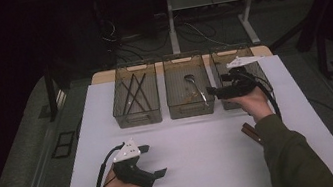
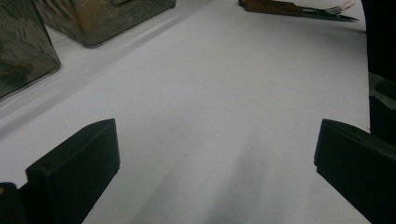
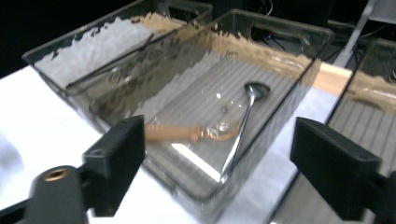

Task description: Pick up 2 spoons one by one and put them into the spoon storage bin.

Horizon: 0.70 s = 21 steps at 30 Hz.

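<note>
Left hand-held gripper (image 1: 151, 160) rests low on white worktop (image 1: 203, 148), jaws spread, nothing between them; parked, clear of sorting; left bin (image 1: 136, 100) holds dark chopsticks (image 1: 134, 91), grouped by kind; middle bin (image 1: 189, 92) holds metal spoon (image 3: 245, 116) beside wooden-handled utensil (image 3: 175, 133); right hand-held gripper (image 1: 211, 91) hovers at middle bin's right wall, jaws spread, empty, likely after drop; fork (image 2: 338, 8) with wooden handle lies on worktop near right sleeve, presumably next to sort; right bin (image 1: 237, 57) behind that gripper.
</note>
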Tool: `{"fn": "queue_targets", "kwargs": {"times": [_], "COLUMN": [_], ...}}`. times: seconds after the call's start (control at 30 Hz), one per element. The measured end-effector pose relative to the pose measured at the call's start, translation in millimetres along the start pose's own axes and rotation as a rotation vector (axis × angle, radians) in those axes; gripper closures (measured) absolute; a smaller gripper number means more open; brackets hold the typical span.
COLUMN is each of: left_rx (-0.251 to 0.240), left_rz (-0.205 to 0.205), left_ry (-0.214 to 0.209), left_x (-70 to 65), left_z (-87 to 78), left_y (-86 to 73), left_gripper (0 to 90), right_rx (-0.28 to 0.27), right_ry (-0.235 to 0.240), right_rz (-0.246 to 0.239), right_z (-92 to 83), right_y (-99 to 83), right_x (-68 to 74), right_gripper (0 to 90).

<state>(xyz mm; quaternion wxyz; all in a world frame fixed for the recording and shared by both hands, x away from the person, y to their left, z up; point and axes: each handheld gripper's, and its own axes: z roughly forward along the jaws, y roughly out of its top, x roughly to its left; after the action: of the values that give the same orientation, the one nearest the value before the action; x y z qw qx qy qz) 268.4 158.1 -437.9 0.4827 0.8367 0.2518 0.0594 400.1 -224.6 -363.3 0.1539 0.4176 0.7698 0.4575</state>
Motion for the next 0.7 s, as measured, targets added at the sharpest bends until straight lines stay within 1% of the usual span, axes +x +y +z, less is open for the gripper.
{"fn": "queue_targets", "kwargs": {"times": [0.03,0.07,0.17,0.2,0.33,0.43,0.47,0.57,0.7], "left_rx": [0.001,0.001,0.001,0.001,0.002,0.002,0.001,0.003,0.001], "left_rz": [0.000,-0.001,-0.002,-0.003,-0.002,0.002,0.002,0.000,0.002], "left_ry": [-0.001,-0.001,0.002,0.003,0.006,0.007,0.008,0.011,0.013], "left_x": [-0.3,-0.4,0.3,0.3,0.2,0.2,0.1,0.3,0.3], "left_z": [0.1,0.3,0.4,0.4,0.3,0.1,0.0,-1.0,-0.9], "left_y": [0.0,0.0,-0.1,-0.2,-0.1,-0.1,-0.2,-0.4,-0.7], "left_gripper": [0.0,0.0,0.0,0.0,0.0,0.0,0.0,0.0,0.0], "right_rx": [0.005,0.013,0.028,0.031,0.038,0.054,0.044,0.046,0.065], "right_ry": [-0.002,-0.006,0.017,0.033,0.042,0.041,0.041,0.033,0.028], "right_rz": [-0.001,-0.004,-0.018,-0.022,-0.032,-0.039,-0.038,-0.038,-0.034], "right_z": [-2.1,-4.0,-10.1,-12.6,-21.3,-29.9,-33.6,-44.6,-58.7], "right_y": [-3.2,-6.6,-18.4,-23.7,-37.5,-43.4,-45.2,-51.8,-63.1], "right_x": [-0.1,0.1,-0.1,0.2,1.5,1.8,1.6,0.6,-1.8], "right_gripper": [11.7,11.6,11.6,11.6,11.6,11.7,11.7,11.7,11.8]}}
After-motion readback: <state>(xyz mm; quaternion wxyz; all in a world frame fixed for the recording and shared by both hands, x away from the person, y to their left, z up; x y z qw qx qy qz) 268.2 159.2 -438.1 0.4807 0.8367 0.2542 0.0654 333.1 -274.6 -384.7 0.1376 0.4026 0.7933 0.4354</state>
